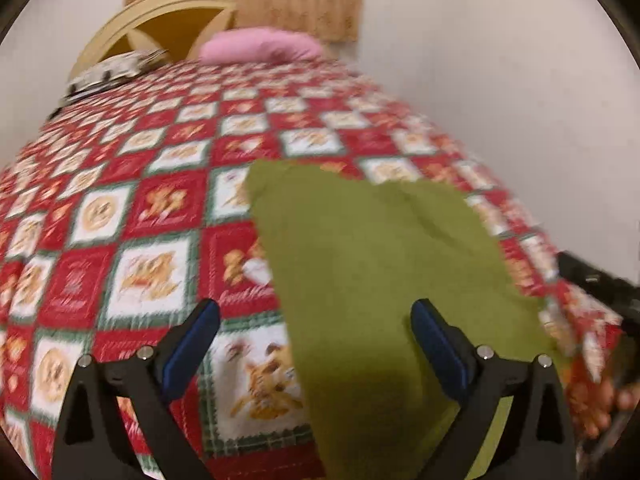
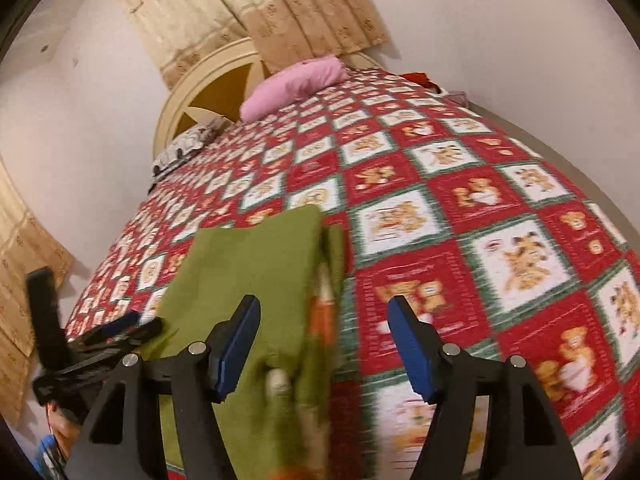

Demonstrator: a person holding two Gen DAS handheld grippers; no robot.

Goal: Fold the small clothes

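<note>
2 pillows — pink pillow [image 2: 294,86], patterned pillow [image 2: 184,148] — beyond green cloth [image 1: 372,280].

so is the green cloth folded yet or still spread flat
Partly folded: the green cloth lies on the bedspread with a second green layer showing past its right edge. Both tools are open, holding nothing.

Matt green cloth [image 1: 372,264] on a printed quilt [image 1: 132,208] — soft, woven fabric.
</note>
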